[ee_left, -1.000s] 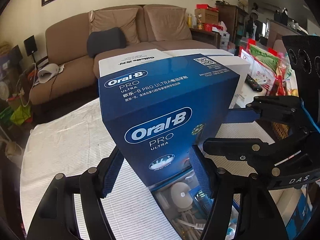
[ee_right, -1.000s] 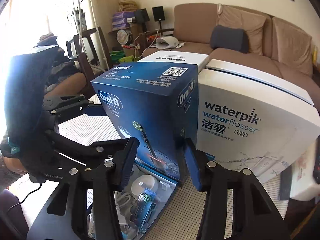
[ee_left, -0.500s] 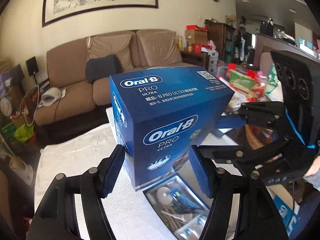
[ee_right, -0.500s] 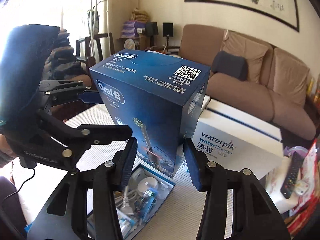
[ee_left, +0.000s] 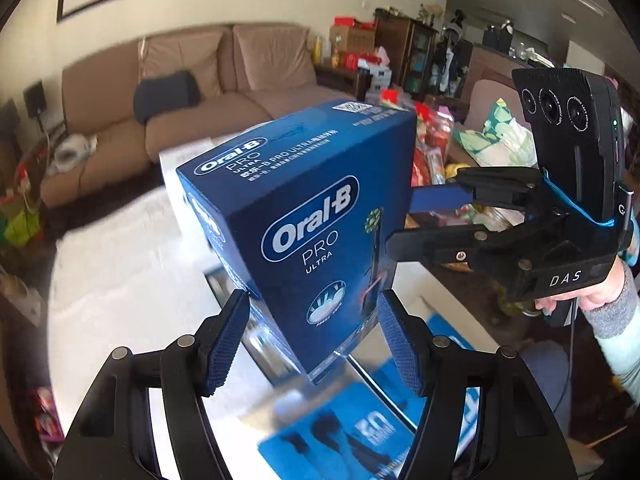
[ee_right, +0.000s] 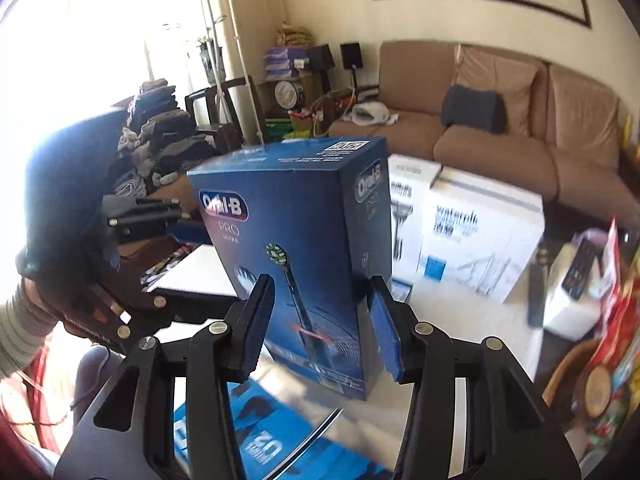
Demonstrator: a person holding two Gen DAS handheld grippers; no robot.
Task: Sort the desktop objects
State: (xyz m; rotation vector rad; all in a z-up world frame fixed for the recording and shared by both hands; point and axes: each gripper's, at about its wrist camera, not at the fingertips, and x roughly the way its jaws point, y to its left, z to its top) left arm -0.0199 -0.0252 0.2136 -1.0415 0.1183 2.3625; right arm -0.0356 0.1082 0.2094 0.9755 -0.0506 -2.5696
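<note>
Both tools, left and right, clamped on blue toothbrush box, white Waterpik box behind.

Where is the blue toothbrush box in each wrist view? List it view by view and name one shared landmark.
Left wrist: the blue toothbrush box fills the centre, tilted, between the near jaws.
Right wrist: the box stands centre, upright, between the near jaws.
Shared landmark: the brown sofa behind, with its dark cushion.
</note>
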